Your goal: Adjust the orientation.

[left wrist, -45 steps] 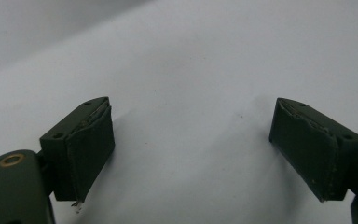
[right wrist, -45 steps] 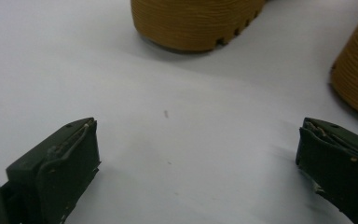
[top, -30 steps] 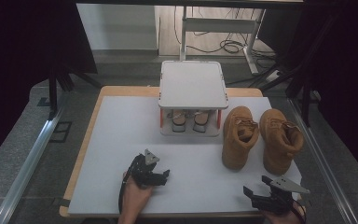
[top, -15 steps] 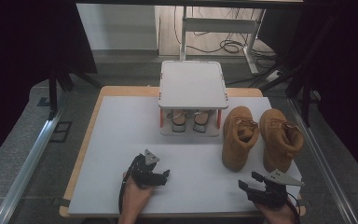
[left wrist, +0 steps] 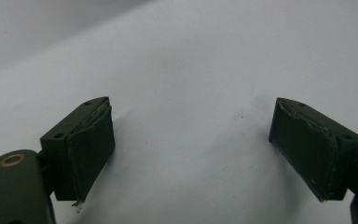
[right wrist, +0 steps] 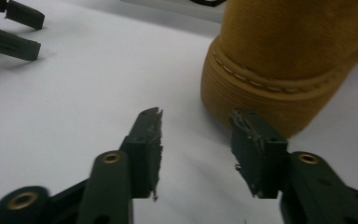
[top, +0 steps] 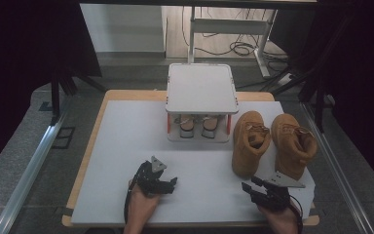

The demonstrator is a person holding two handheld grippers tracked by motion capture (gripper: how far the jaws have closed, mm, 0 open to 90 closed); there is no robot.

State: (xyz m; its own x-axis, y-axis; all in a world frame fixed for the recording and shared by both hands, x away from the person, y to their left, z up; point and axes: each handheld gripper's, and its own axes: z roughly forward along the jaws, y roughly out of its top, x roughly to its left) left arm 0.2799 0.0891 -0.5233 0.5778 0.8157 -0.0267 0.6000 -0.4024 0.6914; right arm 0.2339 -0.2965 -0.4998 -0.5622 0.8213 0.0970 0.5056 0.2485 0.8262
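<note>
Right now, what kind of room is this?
Probably a lab or recording workshop: a white table ringed by dark curtains, loose cables on the floor, and tan boots beside a small shoe rack.

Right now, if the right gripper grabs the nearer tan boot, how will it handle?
The nearer tan boot probably feels heavy: its ribbed sole looks thick. The suede collar may flex when pinched. It stands flat, so it's unlikely to roll. The right gripper is open.

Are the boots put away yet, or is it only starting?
Only starting, it seems. Done: a pair of shoes already sits on the rack's lower shelf. In hand: nothing; the right gripper is open near the toe of the left tan boot, the left gripper open over bare table. Left: both boots, including the right tan boot, stand beside the rack.
</note>
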